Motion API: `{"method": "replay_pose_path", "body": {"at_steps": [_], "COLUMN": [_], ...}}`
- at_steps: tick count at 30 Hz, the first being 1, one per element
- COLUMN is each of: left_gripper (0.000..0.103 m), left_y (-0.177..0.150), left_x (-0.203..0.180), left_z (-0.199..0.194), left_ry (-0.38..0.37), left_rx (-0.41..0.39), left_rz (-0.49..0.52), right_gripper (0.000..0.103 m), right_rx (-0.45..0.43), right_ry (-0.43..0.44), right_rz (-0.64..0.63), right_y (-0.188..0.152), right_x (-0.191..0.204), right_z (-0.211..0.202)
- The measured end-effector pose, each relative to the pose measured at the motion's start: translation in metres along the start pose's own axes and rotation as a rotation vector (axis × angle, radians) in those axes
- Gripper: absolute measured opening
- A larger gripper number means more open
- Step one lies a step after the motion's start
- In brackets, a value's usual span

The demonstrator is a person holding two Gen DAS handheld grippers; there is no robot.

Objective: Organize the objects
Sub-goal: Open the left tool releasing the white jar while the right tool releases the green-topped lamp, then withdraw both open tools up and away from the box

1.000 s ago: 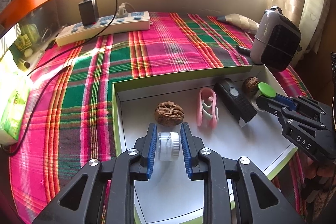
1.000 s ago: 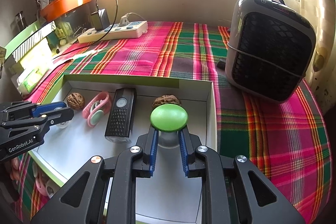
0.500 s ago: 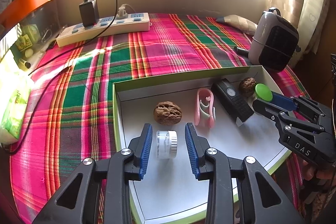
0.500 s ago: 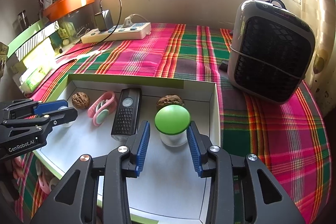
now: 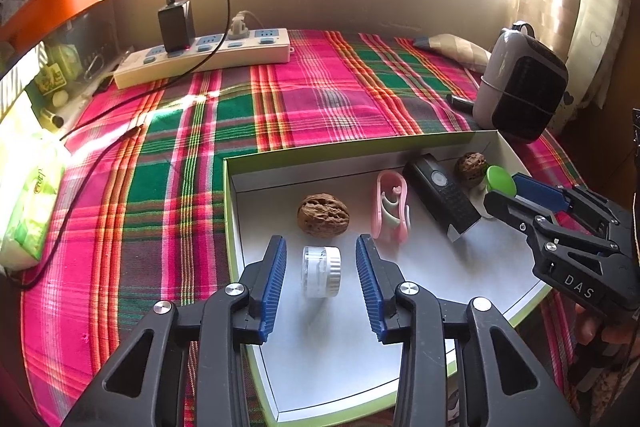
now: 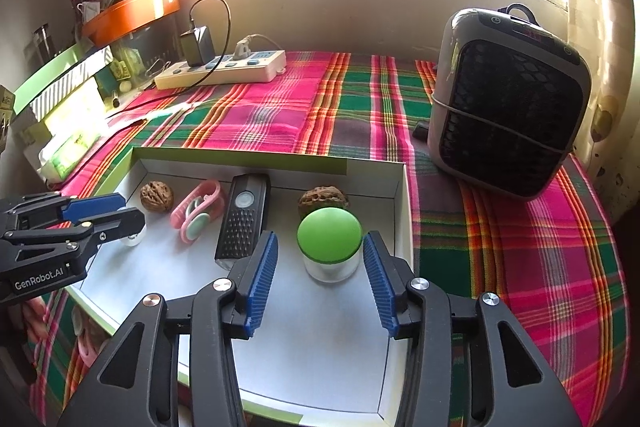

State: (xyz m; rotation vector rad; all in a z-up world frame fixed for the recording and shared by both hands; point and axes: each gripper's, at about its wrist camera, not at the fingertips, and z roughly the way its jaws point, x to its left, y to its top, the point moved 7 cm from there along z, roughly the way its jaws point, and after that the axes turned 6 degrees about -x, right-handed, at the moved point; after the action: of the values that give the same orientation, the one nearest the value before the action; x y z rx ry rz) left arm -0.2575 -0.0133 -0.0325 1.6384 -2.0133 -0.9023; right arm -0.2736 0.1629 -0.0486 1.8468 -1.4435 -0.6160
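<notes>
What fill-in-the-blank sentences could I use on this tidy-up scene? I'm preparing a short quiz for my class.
1. The left gripper is ____, with the small clear jar lying between its fingers.
2. The jar between the right gripper's fingers has a ____ lid.
3. The pink clip lies between the walnut and the black ____.
4. All these things sit inside a shallow white ____ with green edges.

Missing words: open; green; torch; box

Green-lidded jar (image 6: 329,247) between parted fingers (image 6: 262,277)
</notes>
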Motion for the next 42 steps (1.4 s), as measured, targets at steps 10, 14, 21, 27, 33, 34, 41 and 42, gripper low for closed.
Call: {"method": "replay_pose_path", "body": {"at_steps": [10,14,21,27,33,34,41,42], "left_gripper": [0.035,0.035,0.035,0.035,0.035,0.035,0.035,0.035], "left_y": [0.001,0.001,0.001,0.000,0.000,0.000,-0.001,-0.001], "left_x": [0.000,0.001,0.001,0.000,0.000,0.000,0.000,0.000], "left_z": [-0.005,-0.007,-0.010,-0.015,-0.021,-0.022,-0.031,-0.032], "left_ry": [0.000,0.003,0.004,0.025,0.036,0.034,0.049,0.056], "left_rx": [-0.010,-0.015,-0.018,-0.035,-0.050,-0.051,-0.070,-0.074], "left_rz": [-0.006,-0.010,-0.008,-0.001,0.000,-0.002,0.001,0.006], "right_gripper": [0.046,0.046,0.047,0.050,0.053,0.053,0.053,0.054], "right_rx": [-0.009,-0.014,-0.022,-0.030,-0.038,-0.041,-0.044,-0.046], "right_ry": [-0.001,0.001,0.001,-0.002,-0.002,0.000,0.002,0.002], "right_rz": [-0.004,-0.009,-0.012,-0.013,-0.011,-0.010,-0.011,-0.011], "right_y": [0.002,0.003,0.004,0.005,0.005,0.005,0.004,0.004], "right_x": [0.000,0.001,0.003,0.003,0.005,0.005,0.008,0.009], "right_z": [-0.004,-0.006,-0.008,-0.011,-0.014,-0.015,-0.019,-0.020]}}
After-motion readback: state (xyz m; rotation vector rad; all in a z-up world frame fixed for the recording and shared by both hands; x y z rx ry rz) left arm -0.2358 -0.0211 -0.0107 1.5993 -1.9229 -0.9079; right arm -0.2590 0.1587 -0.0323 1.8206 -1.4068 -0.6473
